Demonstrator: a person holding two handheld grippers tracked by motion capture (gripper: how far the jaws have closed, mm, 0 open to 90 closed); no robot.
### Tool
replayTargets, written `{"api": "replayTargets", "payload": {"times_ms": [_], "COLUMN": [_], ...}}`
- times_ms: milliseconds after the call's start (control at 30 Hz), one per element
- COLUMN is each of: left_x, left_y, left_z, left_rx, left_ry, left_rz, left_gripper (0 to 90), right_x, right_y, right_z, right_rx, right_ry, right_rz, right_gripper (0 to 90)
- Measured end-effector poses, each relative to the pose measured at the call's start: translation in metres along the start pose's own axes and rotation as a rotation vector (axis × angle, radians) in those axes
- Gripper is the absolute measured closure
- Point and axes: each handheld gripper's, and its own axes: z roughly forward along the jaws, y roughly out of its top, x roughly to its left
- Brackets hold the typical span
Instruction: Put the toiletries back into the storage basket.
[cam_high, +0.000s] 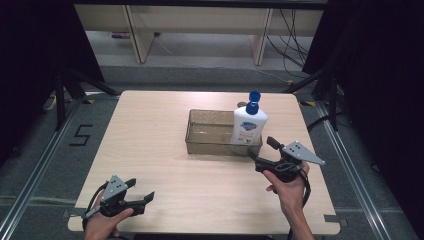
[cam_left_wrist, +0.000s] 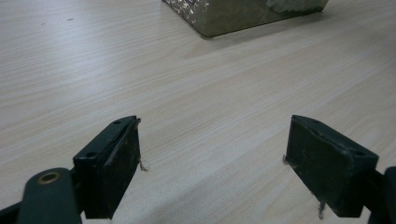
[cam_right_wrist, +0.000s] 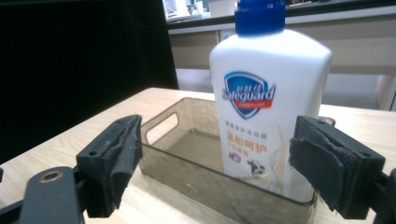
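Table (cam_high: 165, 165) of pale wood; grey floor (cam_high: 45, 165), dark curtains (cam_high: 30, 60).

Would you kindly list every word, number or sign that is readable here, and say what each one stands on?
"Safeguard": on the blue shield logo of the white bottle standing in the tray.
"5": marked in black on the floor left of the table.
Orange Chinese lines below the logo: too blurred to read reliably.
Small print around the cow picture: too small.

The bottle's (cam_right_wrist: 268, 107) blue cap (cam_right_wrist: 259, 14) is cut off by the top edge.
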Motion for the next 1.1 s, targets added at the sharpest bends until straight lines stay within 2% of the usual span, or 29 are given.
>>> {"api": "replayTargets", "payload": {"times_ms": [133,167,267,300,333,400,433,467,500,533,567,633,667,700,733,800,833,900,933,967,1067,1100], "left_x": [0.000,0.000,0.000,-0.001,-0.001,-0.002,-0.002,-0.002,-0.002,-0.002,-0.003,-0.004,-0.004,-0.004,-0.004,-0.005,-0.004,-0.004,-0.004,-0.004,-0.004,-0.005], "left_y": [0.000,0.000,0.000,-0.001,0.000,-0.001,-0.001,0.000,-0.001,-0.001,-0.001,-0.001,-0.001,-0.001,-0.001,-0.001,-0.001,-0.001,-0.001,-0.001,-0.001,-0.001], "left_z": [-0.001,-0.001,-0.001,-0.002,-0.002,-0.001,-0.001,-0.001,-0.001,-0.001,-0.001,-0.001,-0.001,-0.001,-0.001,-0.002,-0.001,-0.001,-0.001,-0.001,-0.001,-0.001], "left_rx": [0.007,0.008,0.007,0.006,0.004,-0.007,-0.007,0.000,-0.007,-0.007,-0.008,-0.008,-0.007,-0.007,-0.007,0.000,-0.011,-0.001,-0.001,-0.001,-0.003,-0.006], "left_ry": [-0.003,0.001,-0.004,0.001,0.001,-0.005,-0.005,-0.005,-0.013,-0.013,-0.015,-0.016,-0.017,-0.017,-0.017,-0.009,-0.017,-0.011,-0.011,-0.012,-0.016,-0.018], "left_rz": [0.013,0.013,0.013,0.013,0.012,0.007,0.007,0.015,0.016,0.016,0.019,0.019,0.022,0.026,0.026,0.023,0.021,0.026,0.026,0.026,0.027,0.022], "left_gripper": [17.2,17.2,17.2,17.2,17.2,17.2,17.2,17.2,17.2,17.2,17.2,17.2,17.2,17.2,17.2,17.2,17.2,17.2,17.2,17.2,17.2,17.2], "right_x": [0.000,0.003,0.003,0.005,0.004,0.005,0.005,0.008,0.007,0.009,0.008,0.009,0.012,0.010,0.013,0.013,0.012,0.013,0.014,0.013,0.016,0.015], "right_y": [-0.004,-0.005,-0.008,-0.011,-0.013,-0.017,-0.019,-0.021,-0.023,-0.025,-0.026,-0.028,-0.030,-0.030,-0.032,-0.032,-0.033,-0.034,-0.035,-0.036,-0.040,-0.041], "right_z": [-0.001,-0.002,-0.002,-0.003,-0.003,-0.003,-0.004,-0.005,-0.005,-0.006,-0.007,-0.008,-0.009,-0.009,-0.010,-0.013,-0.014,-0.016,-0.018,-0.018,-0.022,-0.022], "right_rx": [0.004,0.014,0.020,0.038,0.037,0.054,0.056,0.067,0.068,0.073,0.085,0.091,0.090,0.084,0.084,0.104,0.101,0.105,0.120,0.113,0.120,0.113], "right_ry": [-0.004,0.001,0.001,0.003,0.008,0.019,0.007,0.010,0.008,0.017,0.013,0.019,0.009,0.020,0.021,0.031,0.028,0.026,0.024,0.035,0.044,0.053], "right_rz": [-0.021,-0.004,-0.008,0.015,-0.009,0.000,-0.022,0.016,-0.009,0.023,-0.001,0.005,0.026,-0.012,0.017,0.001,-0.016,-0.026,-0.006,-0.013,0.021,0.005], "right_gripper": [17.1,17.1,17.0,16.9,16.6,16.5,16.5,16.4,16.5,16.5,16.3,16.3,16.3,16.3,16.3,16.1,16.0,15.8,15.6,15.6,15.4,15.4]}}
